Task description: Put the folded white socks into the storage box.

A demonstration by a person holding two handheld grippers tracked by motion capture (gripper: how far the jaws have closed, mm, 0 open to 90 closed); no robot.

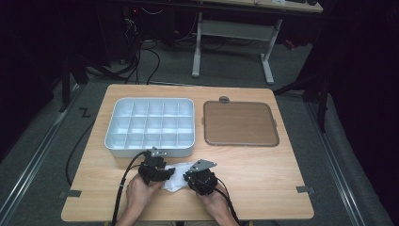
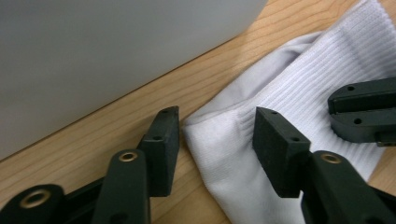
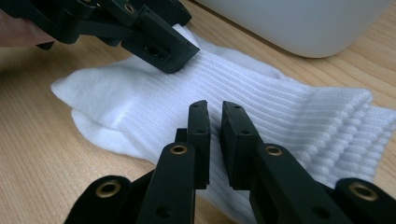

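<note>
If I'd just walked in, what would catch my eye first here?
Probably the white sock lying at the near edge of the wooden table, with a person working on it using two black tools. The left hand-held gripper straddles one end of the sock, while the right hand-held gripper is nearly shut over its ribbed part. Behind them sit a pale compartment tray and a brown lid.

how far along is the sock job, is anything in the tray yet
Early stage. Nothing looks done: the divided tray has nothing in its compartments and the brown lid lies beside it. In hand: the white sock lies flat on the table in front of the tray. The right gripper is nearly shut, pinching a fold of the sock; the left gripper straddles the sock's edge, jaws apart. Lifting and placing remain.
</note>
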